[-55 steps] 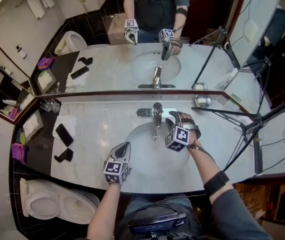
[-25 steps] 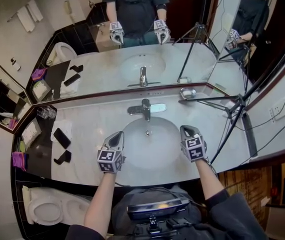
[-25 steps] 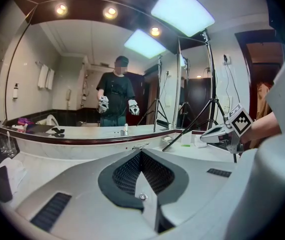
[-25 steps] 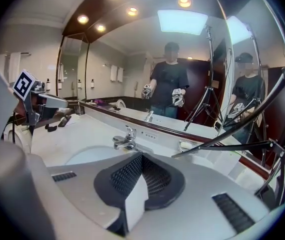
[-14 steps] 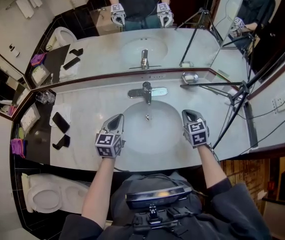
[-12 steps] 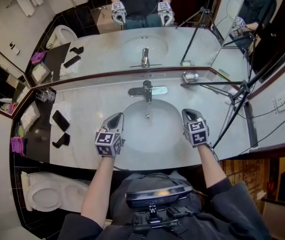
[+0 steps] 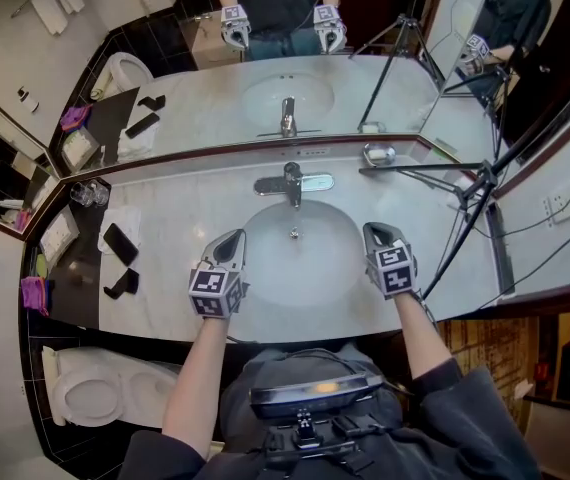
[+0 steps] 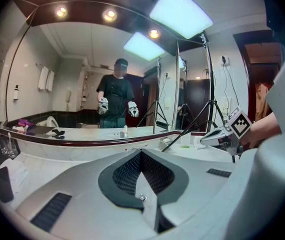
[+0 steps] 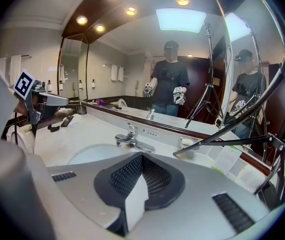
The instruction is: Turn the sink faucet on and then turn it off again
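While no water shows at the faucet (image 7: 292, 182), which stands in the middle of the back rim of the sink (image 7: 305, 273), both tools hang at the near edge. The left gripper (image 7: 231, 240) sits by the basin's left side and the right gripper (image 7: 376, 231) by its right. Each has its jaws pressed together on nothing. Neither touches the faucet, so I judge no turning step is in hand. Whether the job is about to start or already done I cannot tell. A next move, if any, calls for one gripper to reach forward and nudge the lever on top.
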The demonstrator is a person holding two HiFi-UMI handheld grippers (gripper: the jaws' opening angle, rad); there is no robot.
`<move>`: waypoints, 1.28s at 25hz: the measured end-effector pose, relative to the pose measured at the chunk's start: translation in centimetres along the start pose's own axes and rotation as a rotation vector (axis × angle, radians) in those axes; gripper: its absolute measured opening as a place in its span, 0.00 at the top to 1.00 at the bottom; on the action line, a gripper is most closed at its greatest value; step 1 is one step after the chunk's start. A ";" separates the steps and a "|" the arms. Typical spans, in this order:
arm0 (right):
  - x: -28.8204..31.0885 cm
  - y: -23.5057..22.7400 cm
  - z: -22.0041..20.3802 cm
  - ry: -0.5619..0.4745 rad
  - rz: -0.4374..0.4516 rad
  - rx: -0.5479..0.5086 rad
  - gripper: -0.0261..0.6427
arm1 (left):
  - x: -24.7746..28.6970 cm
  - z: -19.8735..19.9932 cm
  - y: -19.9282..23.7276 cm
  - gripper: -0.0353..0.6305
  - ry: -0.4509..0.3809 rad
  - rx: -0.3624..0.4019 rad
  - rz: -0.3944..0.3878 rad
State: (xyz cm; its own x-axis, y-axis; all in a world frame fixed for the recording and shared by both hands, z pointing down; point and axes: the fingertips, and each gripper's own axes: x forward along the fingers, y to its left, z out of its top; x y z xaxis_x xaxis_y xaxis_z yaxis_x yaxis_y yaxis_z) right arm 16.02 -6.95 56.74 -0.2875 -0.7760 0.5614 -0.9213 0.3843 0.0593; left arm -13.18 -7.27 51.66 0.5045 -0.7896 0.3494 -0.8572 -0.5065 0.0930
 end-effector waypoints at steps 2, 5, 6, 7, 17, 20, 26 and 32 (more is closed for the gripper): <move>-0.1 -0.1 -0.3 0.002 -0.003 0.002 0.93 | 0.0 -0.1 0.0 0.97 -0.003 -0.004 0.000; -0.2 -0.3 -0.8 0.007 -0.006 0.005 0.93 | 0.1 -0.3 -0.1 0.97 -0.001 -0.002 -0.002; -0.3 -0.3 -0.9 0.009 -0.006 0.006 0.93 | 0.1 -0.3 -0.1 0.97 0.001 -0.002 -0.002; -0.2 -0.3 -1.1 0.011 -0.006 0.005 0.93 | 0.1 -0.4 -0.2 0.97 0.002 -0.002 -0.003; 2.0 0.6 -1.4 0.032 -0.010 -0.154 0.93 | 1.0 -0.8 -0.5 0.96 0.023 0.004 -0.004; 3.6 1.2 -0.8 0.039 -0.011 -0.269 0.92 | 1.5 -1.2 -0.4 0.97 0.033 0.006 -0.004; 8.1 2.7 1.3 0.046 0.019 -0.534 0.76 | 2.8 -2.2 -0.3 0.97 0.052 0.003 -0.005; 13.2 4.9 3.8 0.038 0.060 -0.770 0.65 | 3.7 -3.5 0.2 0.96 0.066 -0.019 0.001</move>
State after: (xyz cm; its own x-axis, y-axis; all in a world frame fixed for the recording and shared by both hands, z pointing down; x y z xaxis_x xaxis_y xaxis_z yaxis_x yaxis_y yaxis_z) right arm 6.69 -17.22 61.30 -0.3092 -0.7305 0.6090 -0.4590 0.6754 0.5772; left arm -11.80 -9.07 56.24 0.4959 -0.7653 0.4103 -0.8600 -0.4982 0.1101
